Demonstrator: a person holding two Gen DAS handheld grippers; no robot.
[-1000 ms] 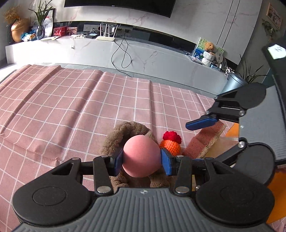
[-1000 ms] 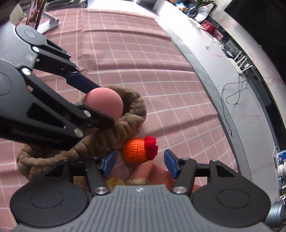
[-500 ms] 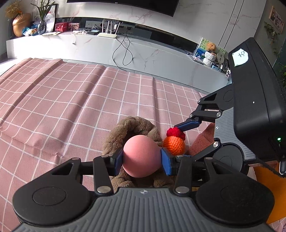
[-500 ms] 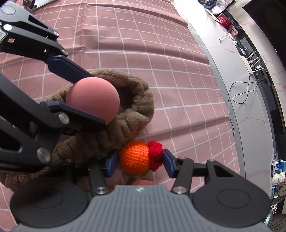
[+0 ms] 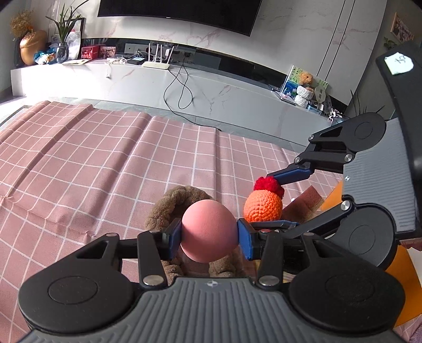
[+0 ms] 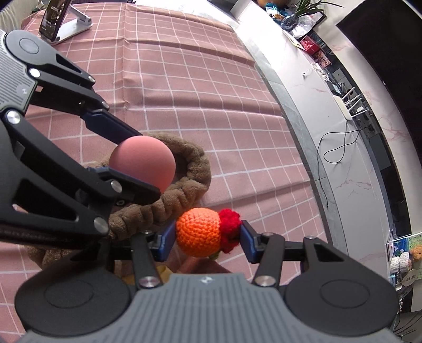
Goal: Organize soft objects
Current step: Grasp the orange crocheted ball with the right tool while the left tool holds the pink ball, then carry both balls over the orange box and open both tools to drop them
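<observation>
A: Above the brown plush basket [image 5: 182, 200], what does the left gripper [image 5: 209, 234] hold?
B: The pink ball [image 5: 208, 230], clamped.
A: The right gripper [image 6: 204, 237]?
B: Closed on the orange crochet toy [image 6: 199, 232], beside the basket rim.

ball [image 5: 208, 233] above basket [image 5: 168, 208], crochet toy [image 5: 262, 207] right

Pink checked cloth [image 5: 105, 163] covers the surface, creased in ridges. Far side: long white marble console [image 5: 147, 84] with white router [image 5: 155, 64], black cable [image 5: 182, 89] hanging down its front, gold vase [image 5: 33, 46] far left, small teddy [image 5: 306, 77] at right. Phone on stand [image 6: 62, 18], probably, sits on the cloth.
</observation>
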